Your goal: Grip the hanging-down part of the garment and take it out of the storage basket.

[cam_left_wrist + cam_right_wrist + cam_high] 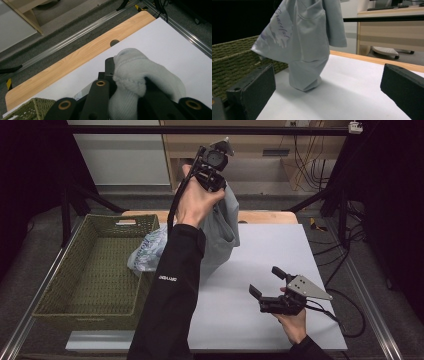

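The left gripper (214, 166) is clamped on a pale grey garment (220, 227) and lifts it high over the far table (280, 250), probably to carry it left into the woven basket (90, 265). The right gripper (267, 287) waits near, jaws apart.

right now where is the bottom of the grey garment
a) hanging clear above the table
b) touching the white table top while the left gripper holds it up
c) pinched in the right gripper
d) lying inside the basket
b: the left gripper is shut on the top of the garment, and its lower end rests on the table beside the basket; the right gripper is open and apart.
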The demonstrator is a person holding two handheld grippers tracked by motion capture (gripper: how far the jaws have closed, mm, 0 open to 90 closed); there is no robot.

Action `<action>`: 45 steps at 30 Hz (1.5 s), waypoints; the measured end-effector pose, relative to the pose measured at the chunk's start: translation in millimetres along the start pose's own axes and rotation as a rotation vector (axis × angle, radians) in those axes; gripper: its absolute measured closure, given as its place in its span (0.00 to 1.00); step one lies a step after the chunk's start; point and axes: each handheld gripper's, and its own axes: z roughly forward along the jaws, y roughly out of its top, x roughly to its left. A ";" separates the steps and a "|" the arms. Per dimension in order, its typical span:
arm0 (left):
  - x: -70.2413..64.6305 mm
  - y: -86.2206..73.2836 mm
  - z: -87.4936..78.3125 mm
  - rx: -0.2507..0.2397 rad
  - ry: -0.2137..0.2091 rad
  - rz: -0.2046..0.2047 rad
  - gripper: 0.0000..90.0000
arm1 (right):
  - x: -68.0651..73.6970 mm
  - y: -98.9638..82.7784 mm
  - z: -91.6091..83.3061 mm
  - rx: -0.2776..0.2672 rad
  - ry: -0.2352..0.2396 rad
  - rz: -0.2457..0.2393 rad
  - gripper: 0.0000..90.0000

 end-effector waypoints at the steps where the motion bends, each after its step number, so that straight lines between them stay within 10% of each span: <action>1: -0.2 0.1 -0.3 0.000 0.001 0.002 0.93 | 1.5 1.9 0.9 0.002 0.004 0.012 0.00; 45: 4.7 2.6 -13.4 -0.004 0.013 0.016 0.93 | 31.4 30.5 122.7 0.001 0.040 -0.018 0.01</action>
